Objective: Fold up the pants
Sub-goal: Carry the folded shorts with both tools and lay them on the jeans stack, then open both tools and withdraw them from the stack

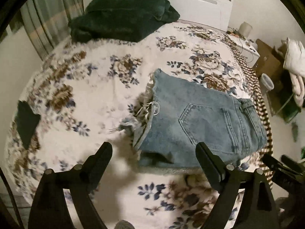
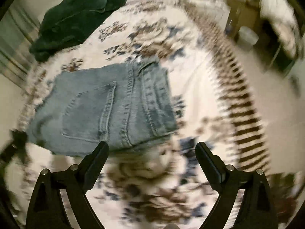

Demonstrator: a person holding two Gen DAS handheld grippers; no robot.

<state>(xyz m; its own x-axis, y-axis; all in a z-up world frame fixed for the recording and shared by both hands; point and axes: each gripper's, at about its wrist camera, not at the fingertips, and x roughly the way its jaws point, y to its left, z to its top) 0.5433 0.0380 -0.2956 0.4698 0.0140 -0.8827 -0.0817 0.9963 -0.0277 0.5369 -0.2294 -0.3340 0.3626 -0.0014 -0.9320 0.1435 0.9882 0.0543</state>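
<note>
Light blue jeans (image 1: 200, 124) lie folded into a compact stack on a floral bedspread (image 1: 85, 99), back pocket up, frayed hems at the stack's left end. My left gripper (image 1: 154, 148) is open and empty, above the near edge of the stack. The right gripper shows at the right edge of the left wrist view (image 1: 282, 164). In the blurred right wrist view the jeans (image 2: 106, 106) lie left of centre. My right gripper (image 2: 152, 148) is open and empty, just off their near right corner.
A dark green folded garment (image 1: 122, 17) lies at the far end of the bed, also in the right wrist view (image 2: 74, 19). A small dark item (image 1: 26, 122) lies at the left. Right of the bed (image 1: 261, 103) are a cardboard box (image 1: 266, 61), a clear cup (image 1: 266, 82) and white cloth (image 1: 295, 57).
</note>
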